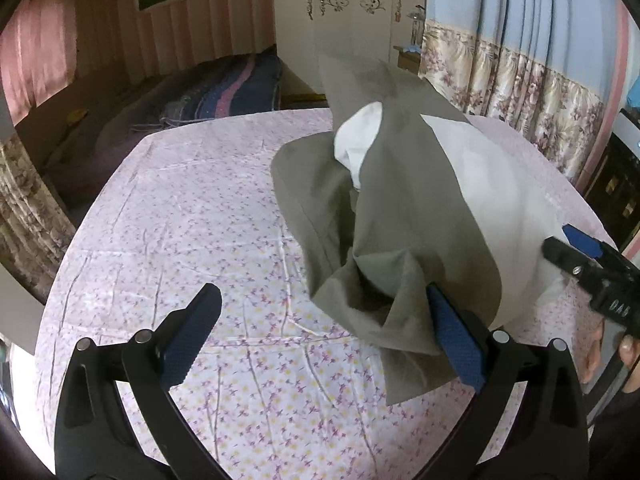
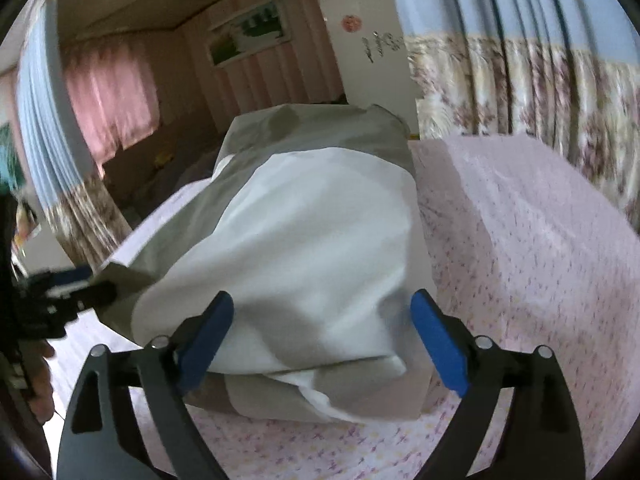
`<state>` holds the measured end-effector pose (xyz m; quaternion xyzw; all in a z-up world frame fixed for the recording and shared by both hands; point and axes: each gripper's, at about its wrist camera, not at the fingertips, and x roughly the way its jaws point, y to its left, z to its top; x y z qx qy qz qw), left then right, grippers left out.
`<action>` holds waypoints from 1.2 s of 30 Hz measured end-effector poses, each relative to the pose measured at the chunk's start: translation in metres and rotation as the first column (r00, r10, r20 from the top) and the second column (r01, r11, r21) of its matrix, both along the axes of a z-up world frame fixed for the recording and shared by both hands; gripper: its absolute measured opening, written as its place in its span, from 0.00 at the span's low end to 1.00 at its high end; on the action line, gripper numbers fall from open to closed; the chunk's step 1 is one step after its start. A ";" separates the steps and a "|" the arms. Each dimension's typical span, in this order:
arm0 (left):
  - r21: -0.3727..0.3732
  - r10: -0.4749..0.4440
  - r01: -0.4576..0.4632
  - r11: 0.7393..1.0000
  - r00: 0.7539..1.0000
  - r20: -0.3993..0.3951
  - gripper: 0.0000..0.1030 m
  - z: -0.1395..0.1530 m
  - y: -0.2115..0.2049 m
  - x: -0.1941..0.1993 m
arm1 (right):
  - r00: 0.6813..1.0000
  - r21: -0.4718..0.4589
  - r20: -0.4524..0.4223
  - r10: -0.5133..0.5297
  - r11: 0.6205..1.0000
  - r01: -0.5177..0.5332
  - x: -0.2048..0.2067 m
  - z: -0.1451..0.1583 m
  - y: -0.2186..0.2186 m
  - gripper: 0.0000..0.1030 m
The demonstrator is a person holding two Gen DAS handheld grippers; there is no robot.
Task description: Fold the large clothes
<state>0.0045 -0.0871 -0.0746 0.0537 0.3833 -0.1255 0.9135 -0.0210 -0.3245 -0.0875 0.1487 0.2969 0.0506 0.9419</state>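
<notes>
Garment point(image 2: 304, 240) blurred, far end hidden

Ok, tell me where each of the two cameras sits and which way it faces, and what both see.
Left wrist: rides the left gripper, looks forward and down over the flowered table cover at the grey and white garment. Its own open fingers frame the bottom; the right gripper and a hand show at the right edge.
Right wrist: rides the right gripper, faces the garment close up, jaws open; the left gripper shows at the left edge.
Shared: garment, table cover, floral curtain, white wardrobe.
</notes>
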 end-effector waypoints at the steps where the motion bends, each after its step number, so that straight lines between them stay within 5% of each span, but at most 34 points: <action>1: -0.005 -0.001 0.001 1.000 1.000 -0.001 0.97 0.000 0.002 0.000 | 1.000 0.007 0.002 -0.009 1.000 0.009 -0.001 0.001 -0.002 0.90; 8: -0.010 0.047 -0.046 0.999 0.998 0.030 0.97 0.004 0.022 -0.006 | 0.996 -0.031 0.026 -0.090 0.995 0.091 -0.013 0.013 -0.017 0.95; 15: -0.010 0.113 -0.113 0.994 0.993 -0.034 0.97 -0.022 0.041 0.004 | 0.995 -0.073 0.016 -0.094 0.993 0.095 -0.006 0.014 -0.015 0.96; 20: 0.035 0.144 -0.146 0.989 0.988 0.053 0.97 -0.001 0.045 -0.002 | 0.991 -0.162 0.071 -0.115 0.979 0.125 -0.012 0.030 -0.007 0.98; 23: 0.064 0.186 -0.191 0.979 0.980 0.073 0.97 0.008 0.046 -0.001 | 0.984 -0.202 0.025 -0.175 0.963 0.176 -0.010 0.034 -0.003 0.98; 28: -0.010 0.211 -0.211 0.977 0.975 0.071 0.97 0.015 0.052 -0.008 | 0.981 -0.133 0.020 -0.193 0.972 0.194 -0.019 0.038 0.000 0.98; 32: -0.041 0.169 -0.168 0.985 0.985 0.019 0.97 0.019 0.050 -0.013 | 0.981 -0.176 0.041 -0.189 0.965 0.193 -0.030 0.044 0.022 0.98; 36: -0.052 0.159 -0.156 0.986 0.986 0.048 0.97 0.029 0.045 -0.025 | 0.992 -0.166 -0.008 -0.124 0.979 0.121 -0.032 0.053 0.036 0.98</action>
